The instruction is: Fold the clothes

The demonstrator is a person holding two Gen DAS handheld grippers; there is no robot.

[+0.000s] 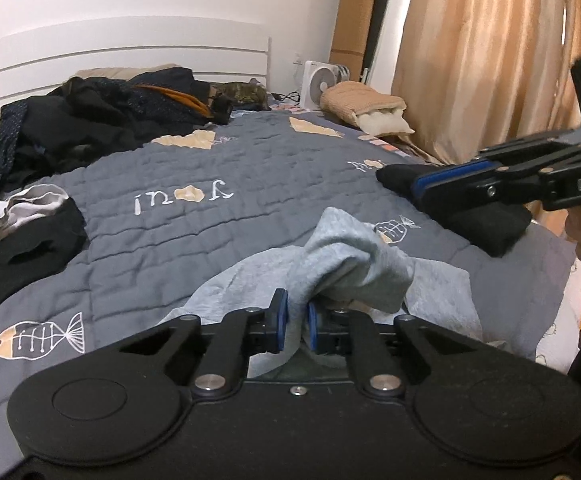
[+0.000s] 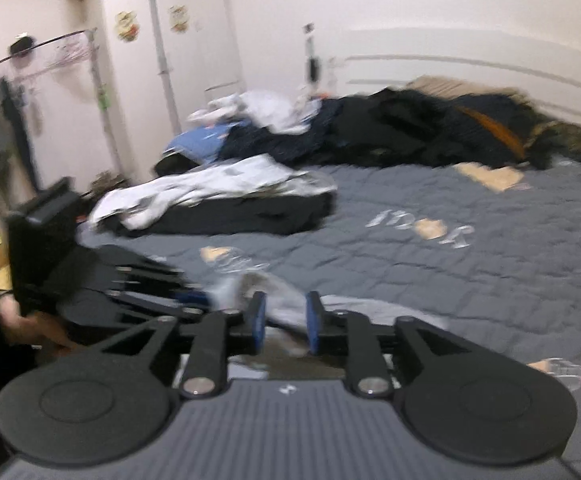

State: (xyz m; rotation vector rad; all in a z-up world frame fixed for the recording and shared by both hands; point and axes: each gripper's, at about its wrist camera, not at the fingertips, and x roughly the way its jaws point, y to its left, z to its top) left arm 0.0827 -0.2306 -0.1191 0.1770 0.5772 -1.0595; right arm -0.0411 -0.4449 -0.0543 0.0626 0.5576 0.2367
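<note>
1. My left hand-held gripper (image 1: pixel 297 322): low at the near edge of the bed, jaws nearly together, blue pads (image 1: pixel 281 320) pinching a bunched fold of the grey garment (image 1: pixel 354 264).

2. Grey garment: light grey knit, crumpled on the quilt (image 1: pixel 210 168) at the near edge of the bed, directly ahead of my left hand-held gripper. One part is gathered up into a peak above the pads; the rest spreads flat to either side.

3. My right hand-held gripper (image 2: pixel 286 322): jaws partly apart. Its own view is blurred. Grey cloth lies in the gap between the pads, but I cannot tell whether they press on it. In the left view it reaches in from the right, over a folded black item (image 1: pixel 486 220) on the quilt.

4. Quilt: dark grey, stitched in squares, with fish figures and white lettering; covers the bed.

5. Clothes heap (image 1: pixel 90 120): dark garments, one with an orange strip, piled at the head of the bed below the white headboard (image 1: pixel 130 48).

6. Folded stack (image 2: pixel 242 204): black cloth with white cloth on top, on the quilt's left side.

7. Fan (image 1: pixel 322 82): small, white, beside the bed, near the curtain (image 1: pixel 482 60).

8. Wardrobe (image 2: pixel 170 40): white, seen in the right view.
</note>
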